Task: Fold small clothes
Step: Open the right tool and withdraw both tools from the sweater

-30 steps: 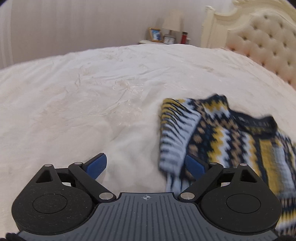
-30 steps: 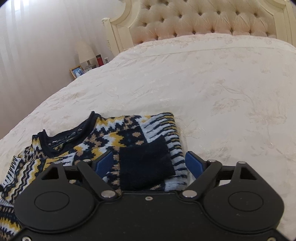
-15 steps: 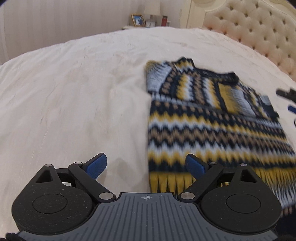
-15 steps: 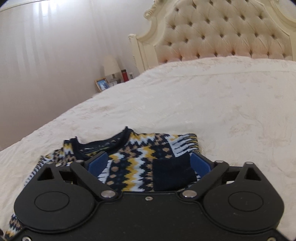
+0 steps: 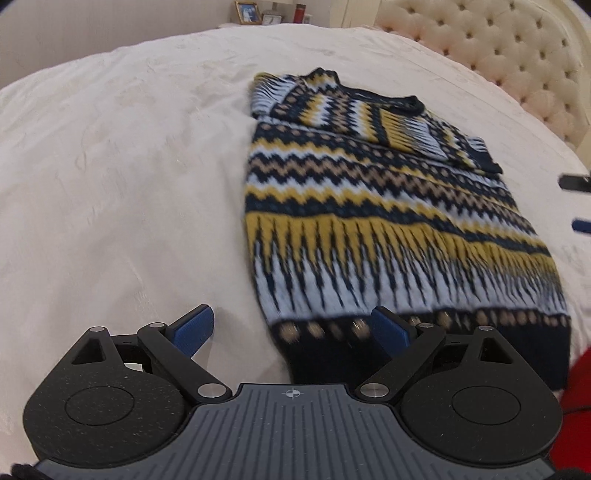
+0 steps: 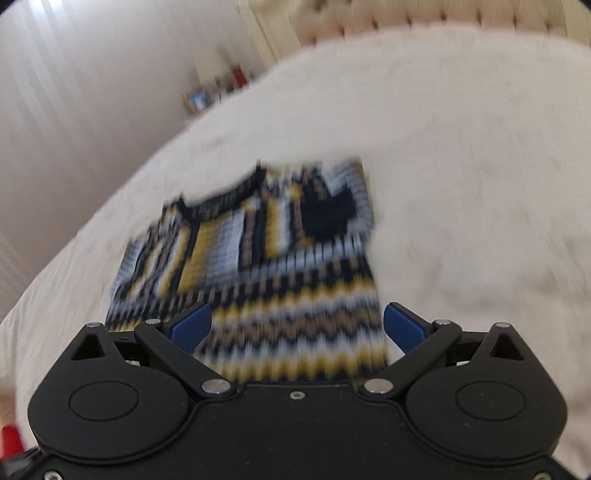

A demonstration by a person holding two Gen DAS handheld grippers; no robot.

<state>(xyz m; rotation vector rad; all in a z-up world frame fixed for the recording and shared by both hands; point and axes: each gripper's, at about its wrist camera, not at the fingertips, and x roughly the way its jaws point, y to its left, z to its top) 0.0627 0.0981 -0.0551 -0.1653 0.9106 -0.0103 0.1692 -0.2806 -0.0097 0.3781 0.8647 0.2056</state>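
Left wrist view: the left gripper [image 5: 292, 326] hangs low over the white bedspread [image 5: 122, 177] with its blue fingers [image 5: 194, 326] spread wide and nothing between them. Its left finger is over bare cover; its right finger sits at the dark hem of the patterned sweater [image 5: 373, 206]. The sweater lies flat on the bed to the right of centre, hem nearest the camera, neckline toward the far side, both sleeves folded in across the chest. Beyond it, a picture frame [image 5: 246, 12] stands on a nightstand at the top, and the tufted headboard [image 5: 509, 59] rises at upper right. A sliver of the right gripper shows at the right edge.

Right wrist view, blurred: a picture frame [image 6: 197, 101] sits by the curtained wall at left. The sweater [image 6: 266, 266] lies centre-left on the bedspread [image 6: 480, 184], a dark sleeve cuff [image 6: 328, 214] on its chest. The right gripper [image 6: 297, 328] is released, fingers [image 6: 402, 330] apart, over the sweater's right edge, gripping nothing.
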